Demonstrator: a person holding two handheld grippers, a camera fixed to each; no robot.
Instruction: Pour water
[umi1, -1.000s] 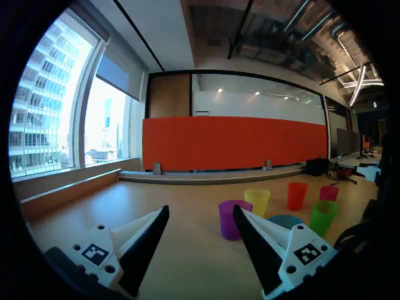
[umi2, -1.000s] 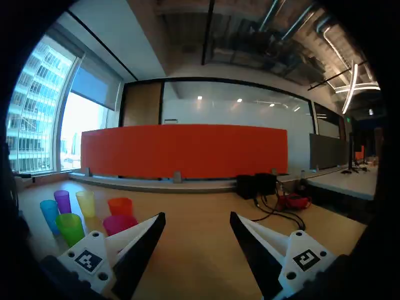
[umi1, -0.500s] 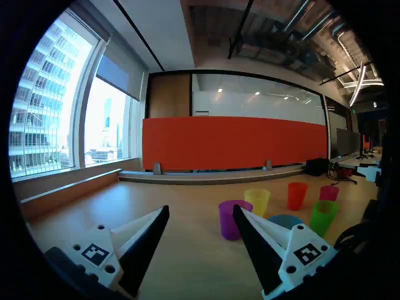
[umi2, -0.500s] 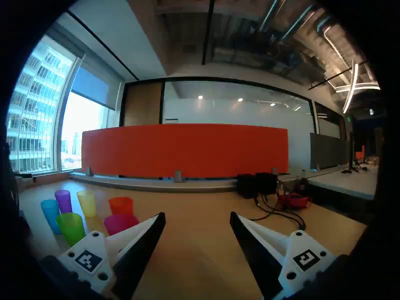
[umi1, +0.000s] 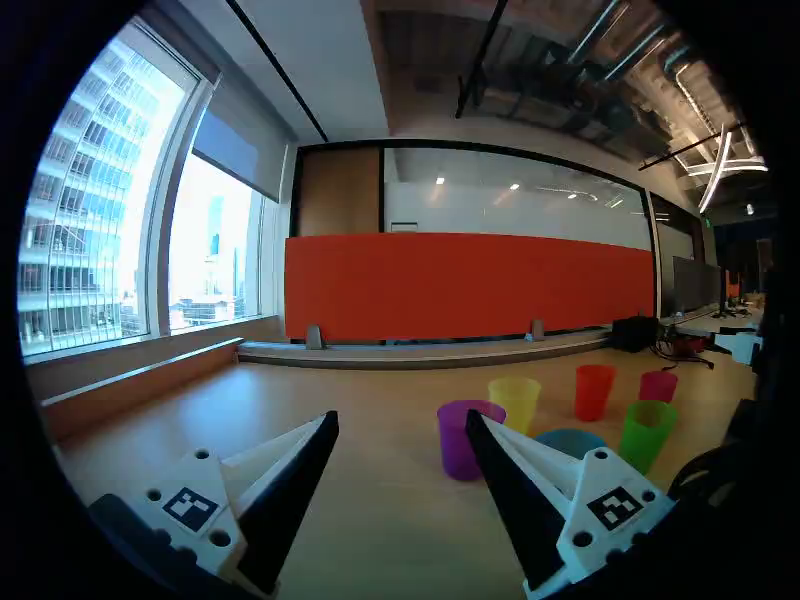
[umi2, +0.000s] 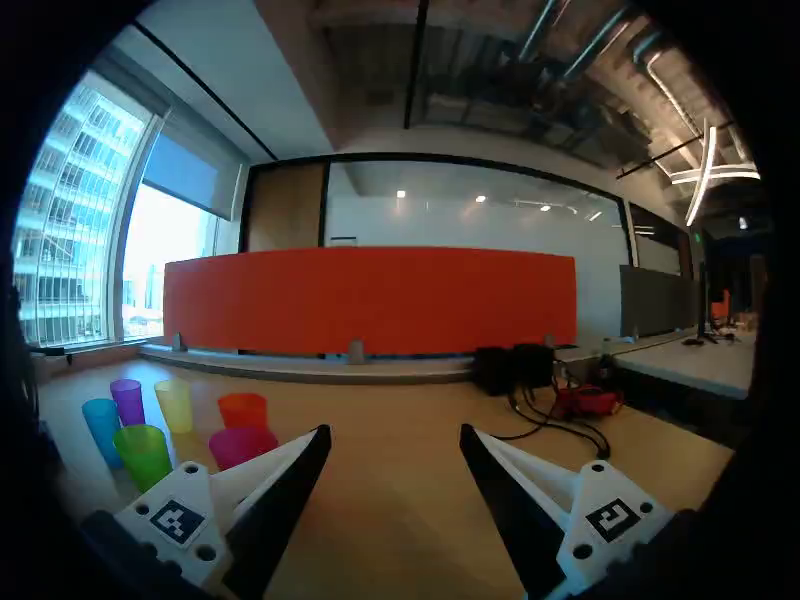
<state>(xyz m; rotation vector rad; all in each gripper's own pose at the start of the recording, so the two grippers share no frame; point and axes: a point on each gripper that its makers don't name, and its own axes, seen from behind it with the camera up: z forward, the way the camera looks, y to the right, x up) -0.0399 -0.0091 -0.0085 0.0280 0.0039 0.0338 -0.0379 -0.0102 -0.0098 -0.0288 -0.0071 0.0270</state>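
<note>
Several coloured plastic cups stand upright on a wooden table (umi1: 380, 500). In the left gripper view a purple cup (umi1: 462, 438) is just ahead, with a yellow cup (umi1: 515, 400), an orange cup (umi1: 594, 390), a pink cup (umi1: 658, 385), a green cup (umi1: 645, 432) and a blue cup (umi1: 570, 441) partly behind the right finger. My left gripper (umi1: 400, 440) is open and holds nothing. In the right gripper view the same group sits at the left: blue cup (umi2: 101, 428), purple cup (umi2: 126, 400), yellow cup (umi2: 175, 404), orange cup (umi2: 243, 410), green cup (umi2: 143, 453), pink cup (umi2: 240, 444). My right gripper (umi2: 393, 450) is open and holds nothing.
An orange partition (umi1: 460, 285) runs along the table's far edge. Tall windows (umi1: 90, 200) line the left side. Black boxes (umi2: 510, 368) and tangled cables (umi2: 575, 410) lie on the table to the right. Another desk (umi2: 690, 370) stands farther right.
</note>
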